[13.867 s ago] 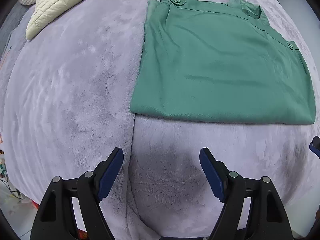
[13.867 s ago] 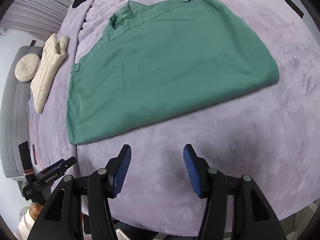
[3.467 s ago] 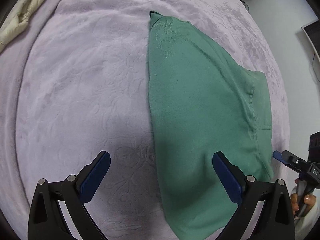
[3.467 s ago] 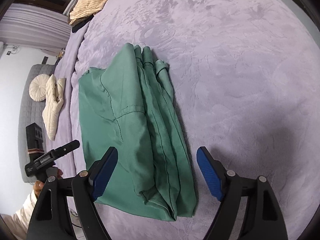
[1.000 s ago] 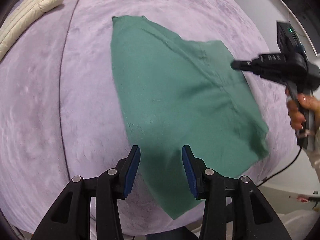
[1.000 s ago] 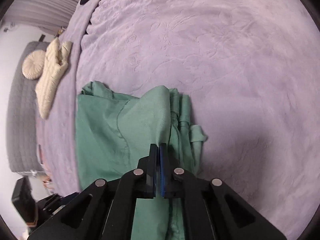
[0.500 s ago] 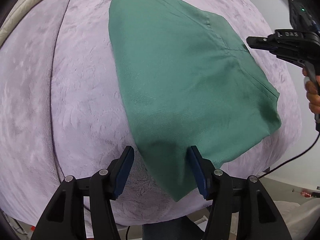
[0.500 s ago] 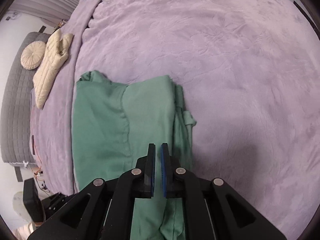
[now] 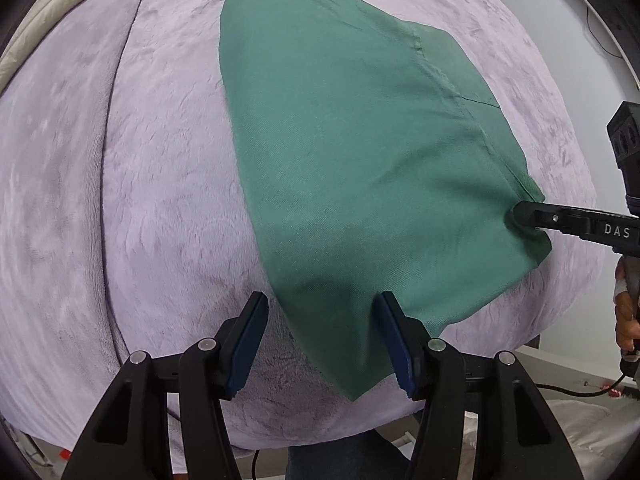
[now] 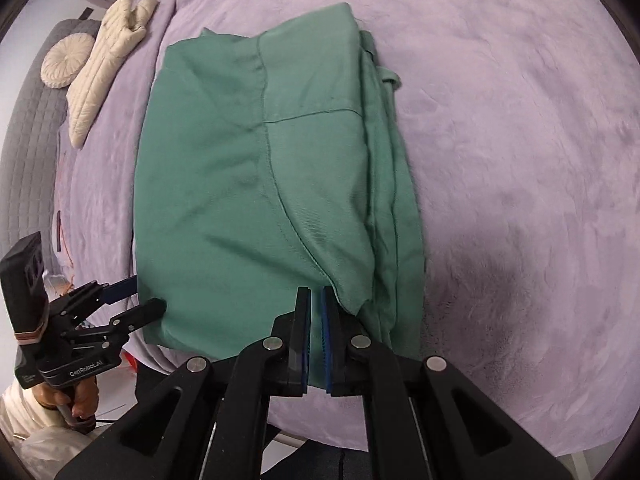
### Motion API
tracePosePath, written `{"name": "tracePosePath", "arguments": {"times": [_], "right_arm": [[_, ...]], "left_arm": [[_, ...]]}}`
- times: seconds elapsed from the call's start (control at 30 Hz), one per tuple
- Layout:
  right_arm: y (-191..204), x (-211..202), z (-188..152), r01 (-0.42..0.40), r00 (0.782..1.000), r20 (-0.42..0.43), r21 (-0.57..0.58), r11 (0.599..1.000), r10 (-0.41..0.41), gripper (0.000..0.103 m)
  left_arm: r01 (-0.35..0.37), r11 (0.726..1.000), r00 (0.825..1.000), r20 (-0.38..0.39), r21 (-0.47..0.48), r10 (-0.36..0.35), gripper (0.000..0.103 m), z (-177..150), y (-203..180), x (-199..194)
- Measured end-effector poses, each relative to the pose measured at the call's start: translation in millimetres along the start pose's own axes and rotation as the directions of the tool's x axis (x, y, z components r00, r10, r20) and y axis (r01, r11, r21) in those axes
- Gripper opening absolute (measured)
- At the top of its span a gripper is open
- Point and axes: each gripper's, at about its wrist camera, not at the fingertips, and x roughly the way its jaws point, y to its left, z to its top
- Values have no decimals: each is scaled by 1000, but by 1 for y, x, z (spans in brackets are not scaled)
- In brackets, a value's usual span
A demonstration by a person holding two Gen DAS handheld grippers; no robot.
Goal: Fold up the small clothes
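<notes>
Since half a second ago the right gripper (image 10: 314, 334) slid onto the green garment (image 9: 360, 152), jaws nearly shut, grip unclear; left gripper (image 9: 322, 344) half-open over its corner.

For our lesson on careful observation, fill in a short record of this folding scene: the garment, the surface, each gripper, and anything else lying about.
garment: green garment, folded into a layered rectangle, lying flat
surface: lilac plush blanket
left gripper: open, jaws straddling the garment's near corner
right gripper: shut, fingertips at the garment's near edge; whether cloth is pinched cannot be told
other items: cream quilted garment and round cushion at the far side
</notes>
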Motion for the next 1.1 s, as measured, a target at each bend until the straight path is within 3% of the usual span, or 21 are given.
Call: {"name": "tracePosePath", "arguments": {"times": [0.47,0.5,0.53,0.57,0.7,1.1], "right_arm": [[-10,5,-5,28,1000,-15,12,1000,-28,2],[-11,9,-5,34,999,-17,12,999,-34,1],[-13,13,-6,41,999,-20,12,999,-41,1],[-14,17,-8,43,999,-27,13,999,-43,1],[-15,21,-12,51,998,-38,23,998,-50,1],[12,-14,-11,65,998,-9,-35,997,-65,6]], "left_arm": [[-35,999,999,3,5,35,59,0,4,-3],[-44,999,999,11,16,44,63,-2,3,0],[-67,997,998,17,24,67,76,-4,3,3],[-81,996,997,24,26,80,80,-6,4,6],[-42,999,999,11,-13,43,80,-9,12,7],[-97,995,995,36,-4,97,80,-8,17,-15]]}}
